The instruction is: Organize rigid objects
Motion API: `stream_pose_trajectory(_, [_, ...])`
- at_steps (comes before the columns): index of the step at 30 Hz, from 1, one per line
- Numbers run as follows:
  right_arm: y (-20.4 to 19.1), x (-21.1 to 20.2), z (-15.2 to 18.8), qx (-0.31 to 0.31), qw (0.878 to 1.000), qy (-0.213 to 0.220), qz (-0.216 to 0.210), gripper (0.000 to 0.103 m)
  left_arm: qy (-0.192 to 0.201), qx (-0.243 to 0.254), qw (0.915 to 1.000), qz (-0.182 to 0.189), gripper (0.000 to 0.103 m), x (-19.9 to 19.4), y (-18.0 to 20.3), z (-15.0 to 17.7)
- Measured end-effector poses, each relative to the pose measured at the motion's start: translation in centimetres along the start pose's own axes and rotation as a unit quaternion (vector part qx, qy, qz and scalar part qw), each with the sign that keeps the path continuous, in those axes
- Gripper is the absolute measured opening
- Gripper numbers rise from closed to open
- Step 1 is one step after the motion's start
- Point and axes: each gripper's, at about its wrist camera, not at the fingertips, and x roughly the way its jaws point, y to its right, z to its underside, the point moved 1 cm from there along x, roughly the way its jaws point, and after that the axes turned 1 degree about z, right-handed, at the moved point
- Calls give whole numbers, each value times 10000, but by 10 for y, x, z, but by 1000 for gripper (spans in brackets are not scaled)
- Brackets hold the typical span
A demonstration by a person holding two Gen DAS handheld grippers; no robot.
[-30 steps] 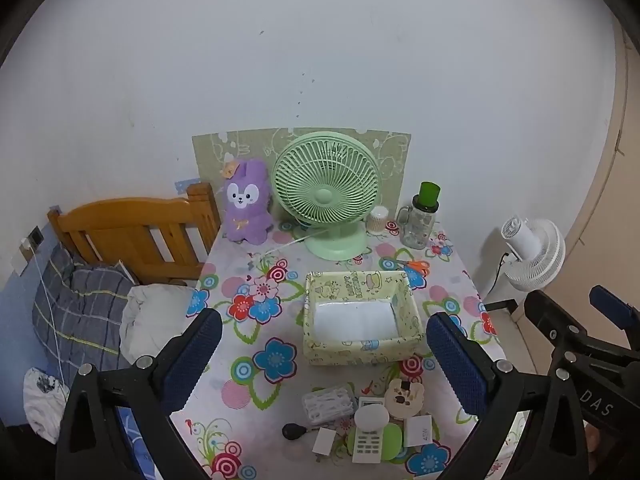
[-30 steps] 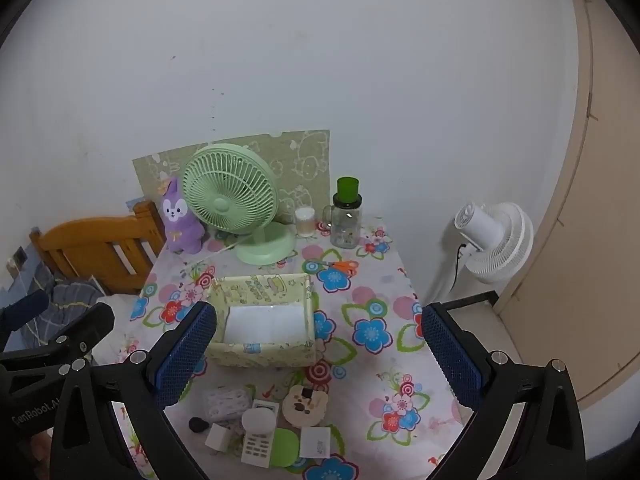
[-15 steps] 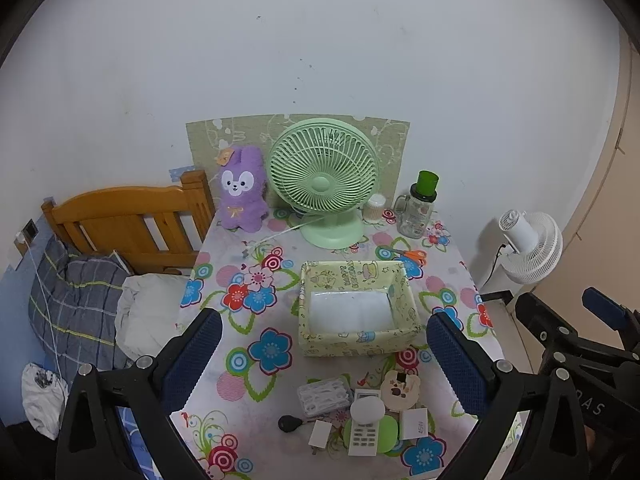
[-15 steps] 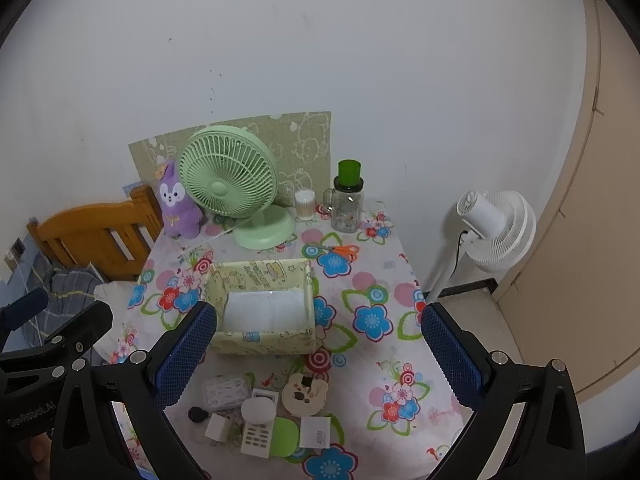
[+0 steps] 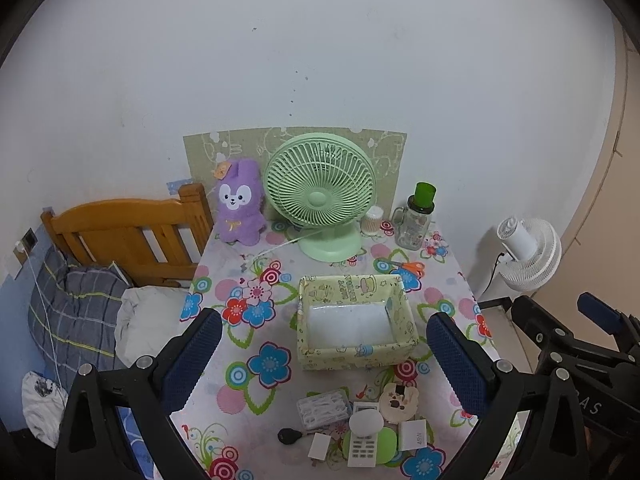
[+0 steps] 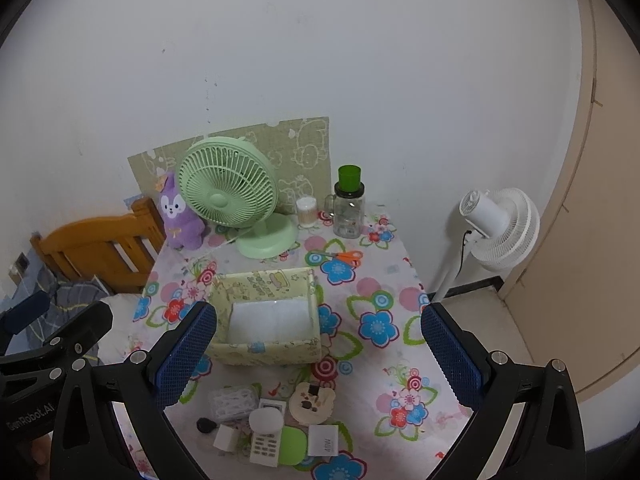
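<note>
Gaping wide above the table [image 5: 224, 280], both grippers [image 5: 324, 354] [image 6: 318, 350], holding nothing.

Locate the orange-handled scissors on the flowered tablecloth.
In both views the orange-handled scissors lie toward the table's back right, between the glass jar and the yellow fabric box.

The table [image 5: 224, 280] wears a flower-printed cloth with a smooth, faintly glossy surface. The yellow-green box [image 5: 356, 316] looks like printed fabric, its white floor shiny like plastic film. Both grippers' finger pads [image 5: 192, 356] are blue with a rough knurled texture, on matt black plastic frames. The green fan [image 5: 320, 196] at the far side is smooth matt plastic; the purple rabbit toy [image 5: 239, 204] is fuzzy plush. The jar [image 6: 349, 212] is clear glass. The bed frame [image 5: 120, 224] at left is varnished wood.
</note>
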Motion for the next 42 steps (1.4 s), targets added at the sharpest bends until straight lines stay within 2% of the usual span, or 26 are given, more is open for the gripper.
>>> stream_pose_trajectory(39, [2,-4,-12,24,9999,131,-36,103,105,-27,9999,-131,103,-6,4,-7])
stream_pose_trajectory(42, [1,-3,-10,-53,9999,105,-54,103,105,-50,9996,-262,103,-5,3,-6])
